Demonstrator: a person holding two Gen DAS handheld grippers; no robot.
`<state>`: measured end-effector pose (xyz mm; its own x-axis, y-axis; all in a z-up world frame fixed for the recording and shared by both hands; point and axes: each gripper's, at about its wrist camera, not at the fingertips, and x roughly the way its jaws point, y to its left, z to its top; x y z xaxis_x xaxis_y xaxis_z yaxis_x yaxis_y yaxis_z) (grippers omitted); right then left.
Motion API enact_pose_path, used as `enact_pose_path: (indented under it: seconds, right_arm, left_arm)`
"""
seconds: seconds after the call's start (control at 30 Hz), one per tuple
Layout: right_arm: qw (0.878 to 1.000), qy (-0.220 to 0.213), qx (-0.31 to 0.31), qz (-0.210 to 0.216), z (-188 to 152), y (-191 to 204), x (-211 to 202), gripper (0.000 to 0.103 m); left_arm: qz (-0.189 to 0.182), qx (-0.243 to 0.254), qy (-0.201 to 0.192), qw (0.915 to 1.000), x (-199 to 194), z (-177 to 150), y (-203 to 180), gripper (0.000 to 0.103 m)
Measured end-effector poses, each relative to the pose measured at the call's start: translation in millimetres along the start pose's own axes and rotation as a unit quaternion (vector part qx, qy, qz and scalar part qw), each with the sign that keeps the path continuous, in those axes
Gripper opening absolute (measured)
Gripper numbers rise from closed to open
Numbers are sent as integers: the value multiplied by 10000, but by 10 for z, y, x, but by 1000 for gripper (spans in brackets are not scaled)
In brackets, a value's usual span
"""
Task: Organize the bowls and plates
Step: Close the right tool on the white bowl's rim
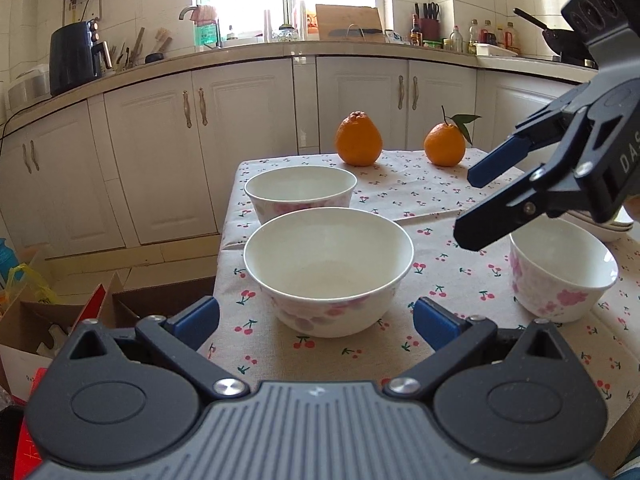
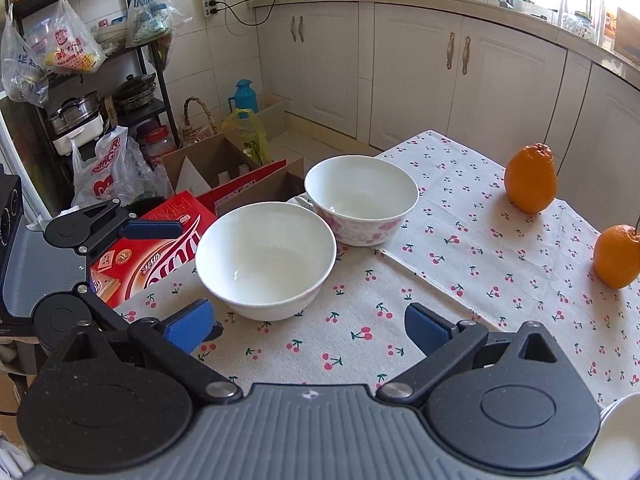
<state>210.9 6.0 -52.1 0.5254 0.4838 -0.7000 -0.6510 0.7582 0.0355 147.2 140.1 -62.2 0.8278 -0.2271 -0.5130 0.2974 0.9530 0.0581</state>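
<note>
the left gripper [image 1: 316, 320] hangs low over the near edge of the worktop [image 1: 448, 320], jaws wide and holding nothing, with the near bowl [image 1: 328, 270] just ahead between its blue pads [image 1: 196, 320]. the far bowl [image 1: 301, 192] stands close behind it, the two apart or barely touching; i cannot tell which. a third bowl [image 1: 562, 274] with pink blossom print stands to the right, and behind it a stack of white plates [image 1: 616, 230] is mostly hidden.

the right gripper [image 1: 476, 208] comes in from the right above that third bowl, jaws parted and empty; white letters "das" run along its body. in its own view the right gripper [image 2: 308, 328] shows the same wide gap over the cherry-print cloth [image 2: 460, 264], with both white bowls ahead.

two oranges [image 1: 359, 140] sit at the far edge of the cloth, one with a leaf. a red carton [image 2: 160, 248] beside the worktop carries white lettering too slanted to read, and hanging plastic bags [image 2: 68, 46] bear chinese characters i cannot make out.
</note>
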Motion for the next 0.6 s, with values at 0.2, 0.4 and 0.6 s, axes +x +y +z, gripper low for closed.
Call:
enact_pose_path:
  seconds: [0.2, 0.4, 0.6]
  right_arm:
    - [9995, 173, 18, 245, 165, -69, 222, 103]
    - [9982, 345, 3, 488, 312, -127, 465, 102]
    - [9967, 499, 2, 642, 410, -153, 665, 99]
  left_arm:
    - [-181, -81, 49, 9998, 119, 7, 22, 102]
    - [-250, -158, 49, 9995, 195, 37, 52, 102]
    - [-336, -174, 116, 9992, 247, 35, 65, 99]
